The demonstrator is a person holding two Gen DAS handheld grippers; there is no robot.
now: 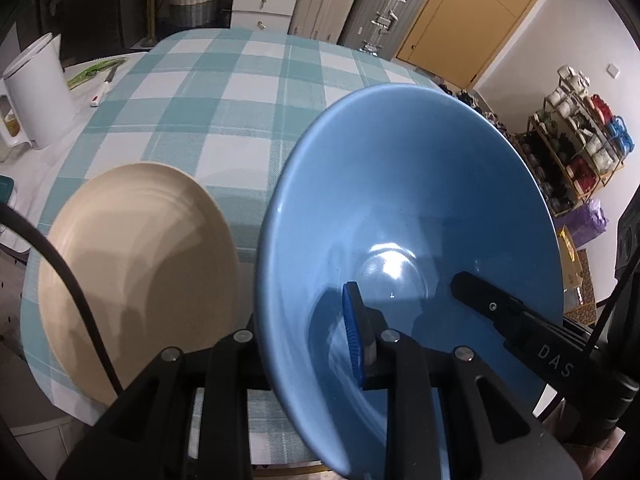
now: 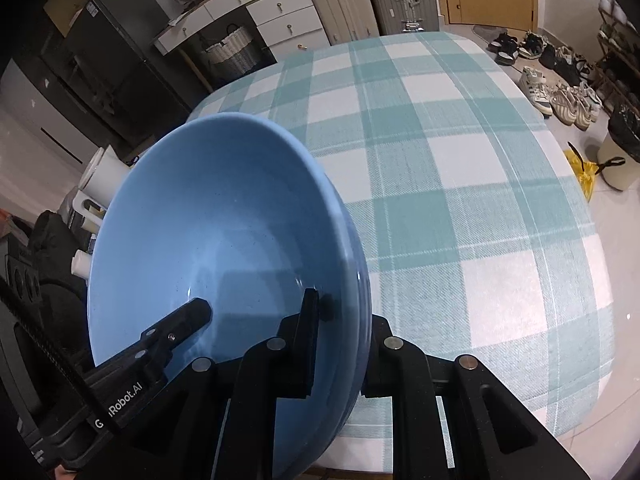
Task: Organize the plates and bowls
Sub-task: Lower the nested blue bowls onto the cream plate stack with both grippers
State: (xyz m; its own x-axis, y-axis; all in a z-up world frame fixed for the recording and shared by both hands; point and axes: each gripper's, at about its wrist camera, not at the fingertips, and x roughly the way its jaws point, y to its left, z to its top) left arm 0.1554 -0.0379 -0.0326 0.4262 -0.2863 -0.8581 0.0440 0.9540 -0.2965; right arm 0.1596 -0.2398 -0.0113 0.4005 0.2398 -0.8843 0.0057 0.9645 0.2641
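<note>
While the left gripper (image 1: 304, 328) pinches the near rim of a blue bowl (image 1: 400, 208), one finger inside and one behind the wall, the right gripper (image 2: 344, 320) clamps the opposite rim the same way. Held between both above the checked tablecloth (image 1: 224, 92), the bowl tilts steeply, its opening facing the cameras, just beside a beige plate (image 1: 136, 256) resting on the cloth
</note>
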